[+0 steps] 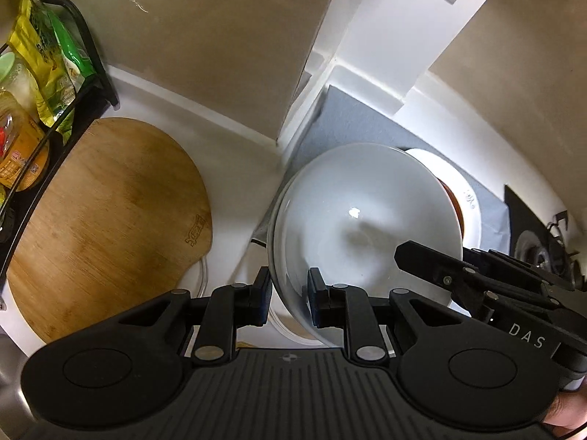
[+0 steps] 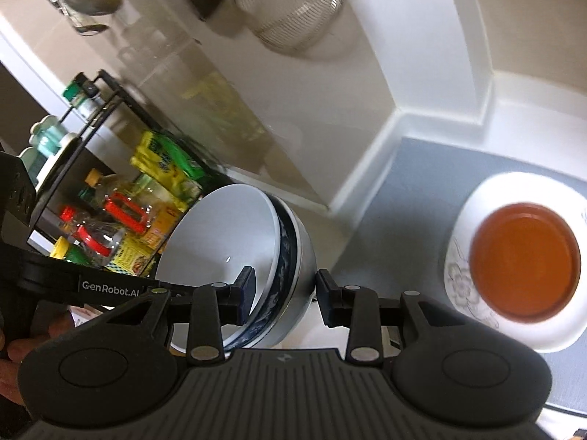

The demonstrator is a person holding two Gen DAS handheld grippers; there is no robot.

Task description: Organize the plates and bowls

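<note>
A stack of white bowls (image 1: 363, 216), the outer one with a dark blue band (image 2: 286, 253), is held tilted above the counter. My left gripper (image 1: 288, 293) is shut on the near rim of the stack. My right gripper (image 2: 284, 291) straddles the opposite rim, one finger inside and one outside, with a visible gap, so it looks open. It also shows in the left wrist view (image 1: 477, 278). An orange-brown dish (image 2: 524, 260) sits upside down on a white flower-patterned plate (image 2: 462, 282) on a grey mat (image 2: 403, 190) to the right.
A round wooden cutting board (image 1: 110, 227) lies on the white counter at left. A black wire rack (image 2: 73, 168) with bottles and yellow-green packets stands beside it. A metal strainer (image 2: 293, 7) hangs on the wall. A stove burner (image 1: 539, 253) is at far right.
</note>
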